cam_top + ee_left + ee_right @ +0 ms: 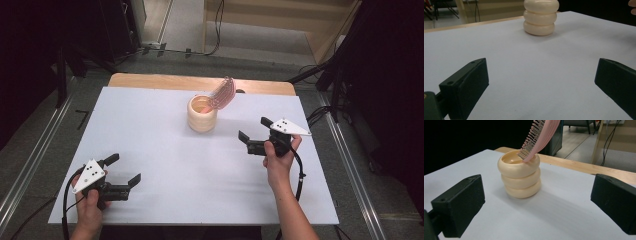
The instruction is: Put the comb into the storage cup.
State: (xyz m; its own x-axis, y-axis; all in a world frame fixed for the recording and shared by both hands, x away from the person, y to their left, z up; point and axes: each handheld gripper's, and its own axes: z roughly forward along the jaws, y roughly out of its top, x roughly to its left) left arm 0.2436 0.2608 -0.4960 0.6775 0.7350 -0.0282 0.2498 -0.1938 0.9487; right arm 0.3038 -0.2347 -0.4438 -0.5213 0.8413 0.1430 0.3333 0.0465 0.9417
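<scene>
the white table (pixel 165 165) lies under both your tools. the cream ribbed cup (pixel 202 114) stands upright toward its far middle, a pink comb (pixel 223 93) leaning out of it. your right gripper (pixel 254 134) is near the cup, jaws spread wide, holding nothing. your left gripper (pixel 125 169) sits well apart, wide open, empty.

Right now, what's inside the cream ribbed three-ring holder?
A pink plastic comb stands tilted in the cream ribbed holder, leaning on the rim, teeth visible. Its lower end and the holder's bottom are hidden by the wall.
</scene>
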